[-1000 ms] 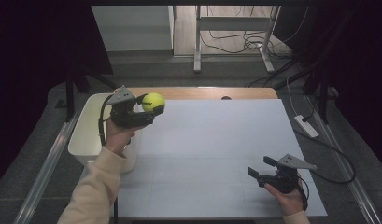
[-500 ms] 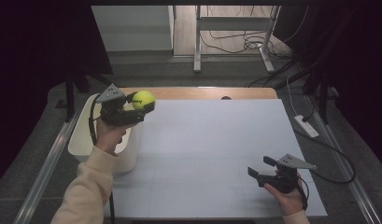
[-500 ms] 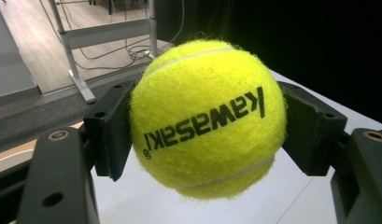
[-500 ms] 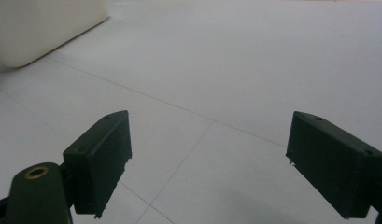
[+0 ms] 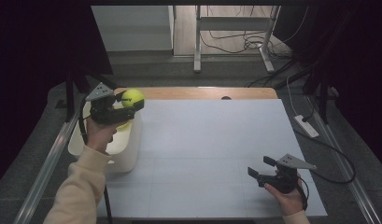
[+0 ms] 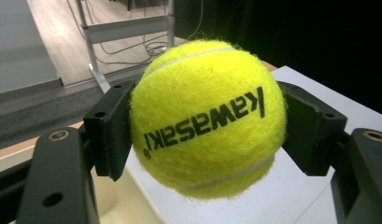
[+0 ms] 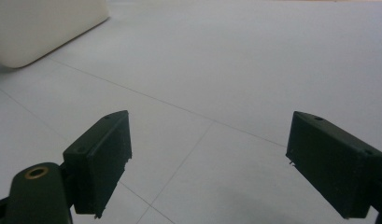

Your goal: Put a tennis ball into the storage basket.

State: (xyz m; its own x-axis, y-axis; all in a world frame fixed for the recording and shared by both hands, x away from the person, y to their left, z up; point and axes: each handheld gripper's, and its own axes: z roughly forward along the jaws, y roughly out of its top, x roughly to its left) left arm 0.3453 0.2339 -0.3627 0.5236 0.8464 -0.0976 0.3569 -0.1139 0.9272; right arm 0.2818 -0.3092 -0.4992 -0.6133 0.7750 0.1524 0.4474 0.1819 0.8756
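One ball: yellow Kawasaki tennis ball (image 6: 207, 119), clenched in left claw (image 5: 125, 105) above the tub
Tub: white plastic tub (image 5: 128, 154), left surface (image 5: 216, 140) edge; contents unclear
Right claw (image 7: 209, 163): released, jaws apart, near surface

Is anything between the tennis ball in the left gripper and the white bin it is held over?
Nothing visible. The left gripper holds the tennis ball above the near-right rim of the white bin, whose top is open. A yellowish object lies inside the bin, partly hidden.
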